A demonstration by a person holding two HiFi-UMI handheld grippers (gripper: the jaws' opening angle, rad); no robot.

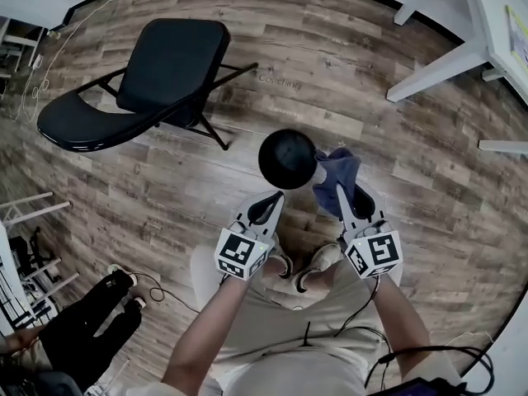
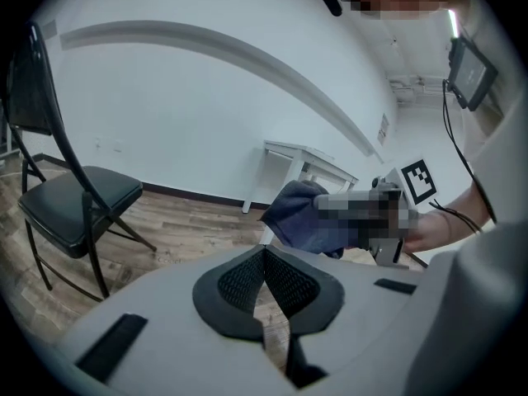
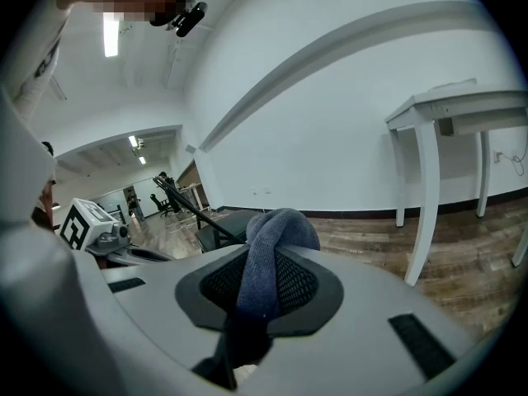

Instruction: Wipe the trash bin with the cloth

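You are holding the left gripper with its fingers pressed together and nothing between them. You are gripping the blue cloth in the right gripper. Its fingers are clamping a fold of the cloth, and the rest is bunching up past the tips. The black trash bin is standing on the wooden floor just beyond both grippers, closer to the left one's tips. The cloth is sitting just right of the bin's rim, and the view from above is not showing whether the two are touching. A black folding chair is standing far to the left, and a white table at the far right.
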